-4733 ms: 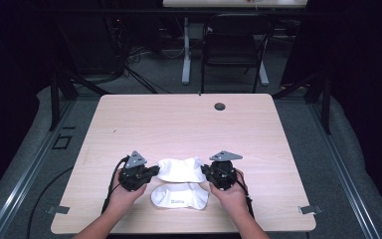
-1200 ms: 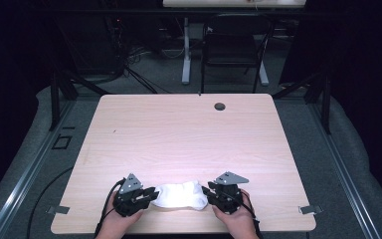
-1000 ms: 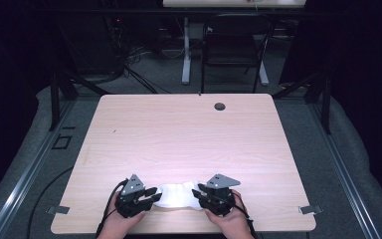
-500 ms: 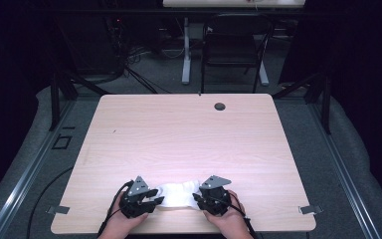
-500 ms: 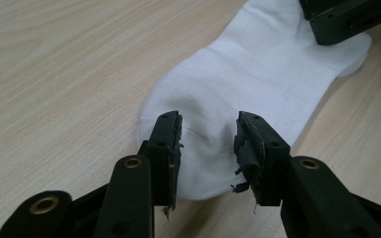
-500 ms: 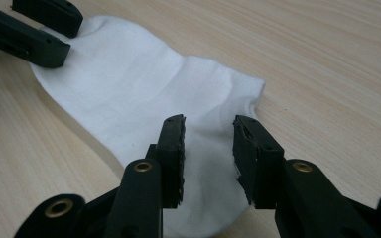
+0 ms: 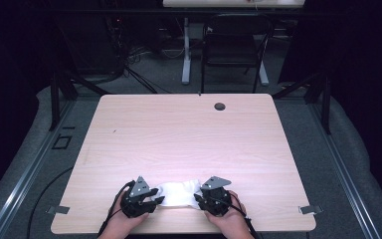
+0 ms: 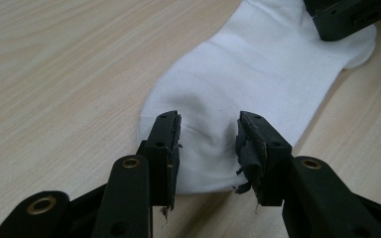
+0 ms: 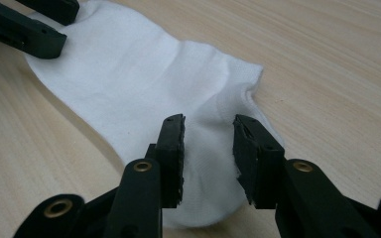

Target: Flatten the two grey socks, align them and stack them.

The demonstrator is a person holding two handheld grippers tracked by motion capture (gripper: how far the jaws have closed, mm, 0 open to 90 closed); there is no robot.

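A white sock [image 7: 178, 193] lies flat on the wooden table [image 7: 189, 144], close to its front edge. My left gripper [image 7: 155, 199] is at the sock's left end and my right gripper [image 7: 198, 198] at its right end. In the left gripper view the sock [image 8: 258, 74] runs away from the left gripper [image 8: 208, 144], whose jaws stand apart over a small pucker of cloth. The right gripper view shows the right gripper [image 9: 208, 148] the same way over the sock [image 9: 144, 84]. Both pairs of jaws have just been opening, and neither presses on the cloth.
A dark grommet hole [image 7: 220, 106] sits near the table's far edge. A black chair [image 7: 234, 45] and desk legs stand on the floor behind. Small metal brackets [image 7: 311, 209] mark the front corners. The table's front edge runs just under my hands.
Since 4.7 s ago the hands came toward the front edge, and two spread white pieces now lie as one strip. In the last second both hands closed in slightly and the jaws spread.
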